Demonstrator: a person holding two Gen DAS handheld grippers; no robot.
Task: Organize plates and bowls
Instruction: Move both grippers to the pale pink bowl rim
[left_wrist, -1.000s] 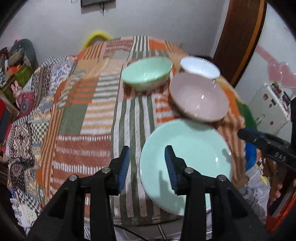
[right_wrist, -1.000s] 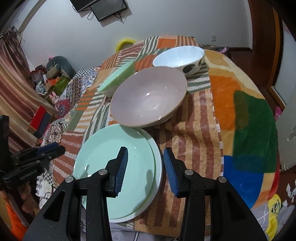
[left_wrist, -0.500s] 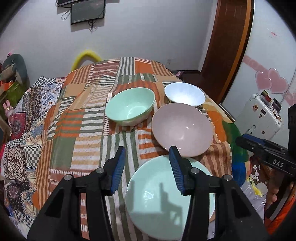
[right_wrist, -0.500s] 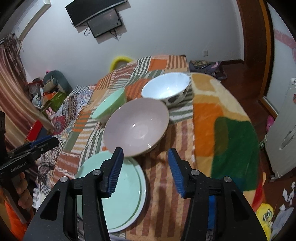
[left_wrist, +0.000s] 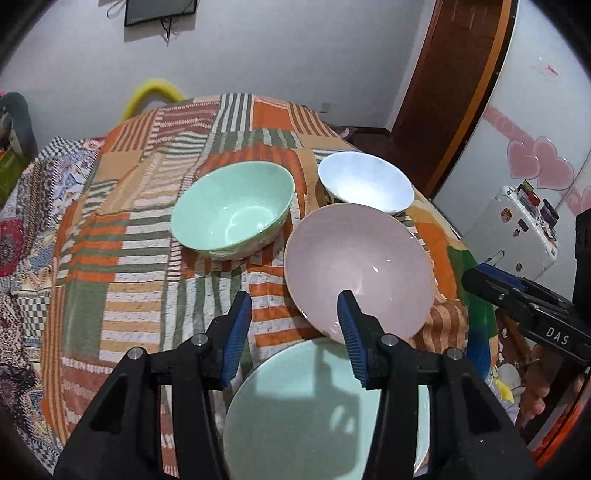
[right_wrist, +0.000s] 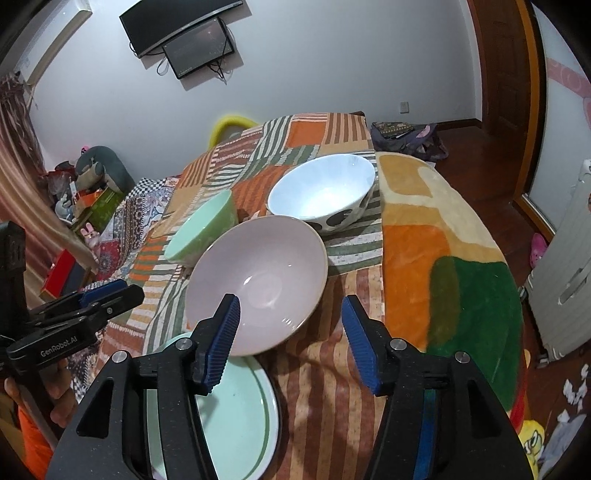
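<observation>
Several dishes stand on a round table with a patchwork cloth (left_wrist: 140, 258). A mint-green bowl (left_wrist: 232, 214) sits at the back left and a white bowl (left_wrist: 365, 181) at the back right. In front of them a wide pink bowl (left_wrist: 354, 258) overlaps the far rim of a mint-green plate (left_wrist: 314, 413). My left gripper (left_wrist: 295, 332) hovers open above the plate's far edge, holding nothing. My right gripper (right_wrist: 291, 339) hangs over the pink bowl's (right_wrist: 258, 280) near rim and the plate (right_wrist: 236, 417); its jaws are opening, with nothing gripped.
The table edge curves close in front of both grippers. A white cabinet (left_wrist: 517, 229) and a wooden door frame (left_wrist: 443, 92) stand at the right. Toys and boxes (right_wrist: 85, 199) pile up at the left. A yellow chair back (right_wrist: 229, 123) rises behind the table.
Both grippers have drawn back from the plate, so the bowls now fill more of each view. The right jaws have spread wider; the left jaws have opened a little.
</observation>
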